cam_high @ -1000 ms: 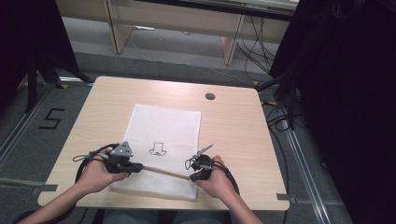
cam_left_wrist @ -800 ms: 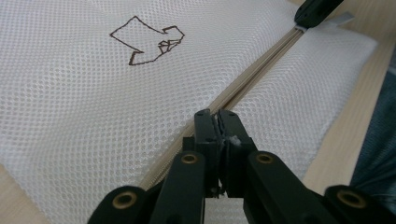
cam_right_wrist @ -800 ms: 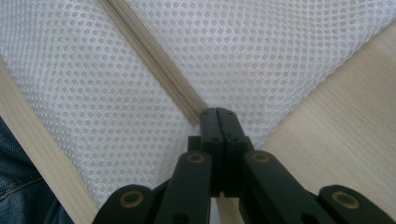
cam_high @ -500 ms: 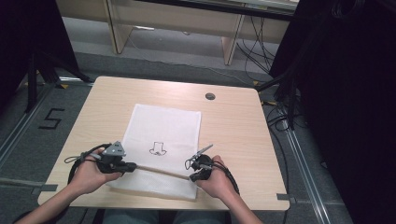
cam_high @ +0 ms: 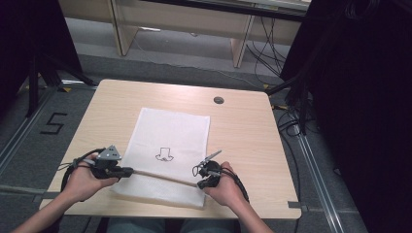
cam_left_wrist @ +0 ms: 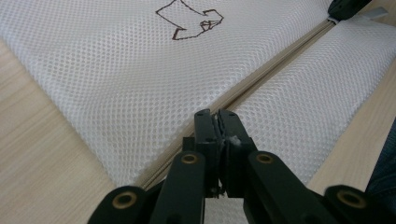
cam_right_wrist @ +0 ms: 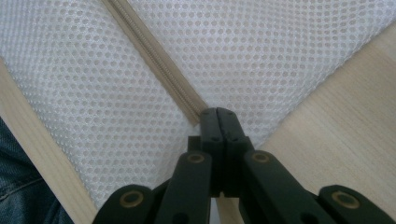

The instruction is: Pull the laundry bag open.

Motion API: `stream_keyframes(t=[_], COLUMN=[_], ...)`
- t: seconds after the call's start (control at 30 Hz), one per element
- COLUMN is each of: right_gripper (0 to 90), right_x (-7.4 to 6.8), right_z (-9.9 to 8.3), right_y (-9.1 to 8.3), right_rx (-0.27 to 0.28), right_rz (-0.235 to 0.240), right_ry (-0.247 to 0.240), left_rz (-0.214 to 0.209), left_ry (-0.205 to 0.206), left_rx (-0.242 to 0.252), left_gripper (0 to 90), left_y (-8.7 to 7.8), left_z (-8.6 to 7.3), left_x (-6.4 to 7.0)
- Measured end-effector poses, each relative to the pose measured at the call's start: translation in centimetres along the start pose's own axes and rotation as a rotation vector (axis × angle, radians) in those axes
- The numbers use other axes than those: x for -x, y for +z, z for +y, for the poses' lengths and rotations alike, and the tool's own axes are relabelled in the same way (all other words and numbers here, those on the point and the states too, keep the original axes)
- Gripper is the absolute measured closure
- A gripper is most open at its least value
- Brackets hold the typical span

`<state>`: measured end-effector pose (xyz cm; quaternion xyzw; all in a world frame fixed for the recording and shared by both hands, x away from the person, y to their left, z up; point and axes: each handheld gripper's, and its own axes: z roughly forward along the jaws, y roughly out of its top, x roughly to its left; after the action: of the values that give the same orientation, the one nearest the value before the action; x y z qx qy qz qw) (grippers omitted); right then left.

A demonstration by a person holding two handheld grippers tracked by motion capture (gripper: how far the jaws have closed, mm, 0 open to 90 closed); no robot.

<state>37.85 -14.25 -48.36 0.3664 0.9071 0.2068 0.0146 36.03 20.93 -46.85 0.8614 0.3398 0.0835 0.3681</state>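
A white mesh bag (cam_high: 172,128) with a small dark line drawing (cam_high: 165,154) lies flat on the wooden table (cam_high: 243,136). A beige zipper (cam_high: 163,176) runs across its near part. My left gripper (cam_high: 129,171) sits at the zipper's left end, shut on a small pale zipper pull (cam_left_wrist: 229,138); the zipper (cam_left_wrist: 275,65) leads away from it toward the other gripper. My right gripper (cam_high: 198,185) is at the zipper's right end. Its jaws (cam_right_wrist: 217,115) are shut on the end of the zipper tape (cam_right_wrist: 154,56) at the bag's edge.
A round dark grommet (cam_high: 218,100) sits in the table's far right part. The table's near edge lies just behind both hands. Wooden shelving (cam_high: 184,29) and cables are on the floor beyond; a "5" marking (cam_high: 53,124) is on the floor at left.
My left gripper has slid leftward along the zipper line, toward the bag's left edge. The right gripper has stayed in place.
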Motion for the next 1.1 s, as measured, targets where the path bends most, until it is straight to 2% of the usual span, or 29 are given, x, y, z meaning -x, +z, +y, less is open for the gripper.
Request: stream_keyframes(t=[0.03, 0.13, 0.17, 0.2, 0.23, 0.27, 0.4, 0.47, 0.67, 0.73, 0.8, 0.83, 0.93, 1.0, 1.03, 1.07, 1.1], right_gripper=[90.0, 90.0, 90.0, 90.0, 90.0, 90.0, 90.0, 90.0, 90.0, 90.0, 90.0, 90.0, 90.0, 90.0, 90.0, 90.0, 90.0], right_x=[0.0, 0.0, 0.0, -0.1, -0.1, -0.1, -0.1, 0.0, 0.0, 0.0, 0.0, 0.0, 0.0, 0.0, 0.0, 0.0, -0.1], right_z=[0.0, 0.0, 0.0, 0.0, 0.0, 0.0, 0.0, 0.0, 0.0, 0.0, 0.0, 0.0, 0.0, 0.0, 0.0, 0.0, 0.0], right_y=[0.0, 0.0, 0.0, 0.0, 0.0, 0.0, 0.0, 0.0, 0.0, 0.0, 0.0, 0.0, 0.0, 0.0, 0.0, 0.0, 0.0], right_rx=[0.0, 0.0, 0.0, -0.004, -0.008, -0.008, -0.013, 0.001, 0.002, 0.002, 0.002, 0.002, 0.002, 0.002, 0.002, 0.002, -0.001], right_rz=[0.0, 0.0, -0.001, 0.0, -0.001, 0.0, 0.004, -0.002, -0.003, -0.004, -0.003, -0.003, -0.004, -0.005, -0.004, -0.005, -0.006], right_ry=[0.0, 0.0, -0.001, 0.013, 0.012, 0.012, 0.022, -0.005, -0.008, -0.01, -0.007, -0.008, -0.008, -0.01, -0.008, -0.01, -0.003], left_rz=[-0.008, 0.013, 0.016, 0.032, 0.032, 0.048, 0.063, 0.07, 0.117, 0.114, 0.136, 0.136, 0.147, 0.145, 0.147, 0.168, 0.165], left_ry=[-0.019, -0.001, -0.015, -0.003, -0.007, -0.026, -0.026, -0.046, -0.043, -0.064, -0.063, -0.083, -0.108, -0.104, -0.111, -0.115, -0.117], left_rx=[0.0, -0.013, -0.015, -0.016, -0.023, -0.021, -0.036, -0.035, -0.054, -0.064, -0.063, -0.058, -0.065, -0.092, -0.087, -0.091, -0.093], left_gripper=[87.3, 87.3, 87.3, 87.3, 87.3, 87.3, 87.3, 87.3, 87.3, 87.3, 87.3, 87.3, 87.3, 87.3, 87.3, 87.3, 87.3], left_y=[0.0, -0.1, -0.1, -0.2, -0.3, -0.2, -0.4, -0.4, -0.7, -0.8, -0.8, -0.7, -0.8, -1.0, -0.9, -0.9, -0.9], left_z=[-0.1, -0.3, -0.3, -0.3, -0.4, -0.5, -0.8, -1.0, -1.1, -1.2, -1.3, -1.4, -1.6, -1.5, -1.6, -1.7, -1.7], left_x=[0.0, -0.2, -0.2, -0.4, -0.5, -0.6, -1.3, -1.5, -2.3, -2.6, -2.8, -2.8, -3.0, -3.1, -3.1, -3.2, -3.3])
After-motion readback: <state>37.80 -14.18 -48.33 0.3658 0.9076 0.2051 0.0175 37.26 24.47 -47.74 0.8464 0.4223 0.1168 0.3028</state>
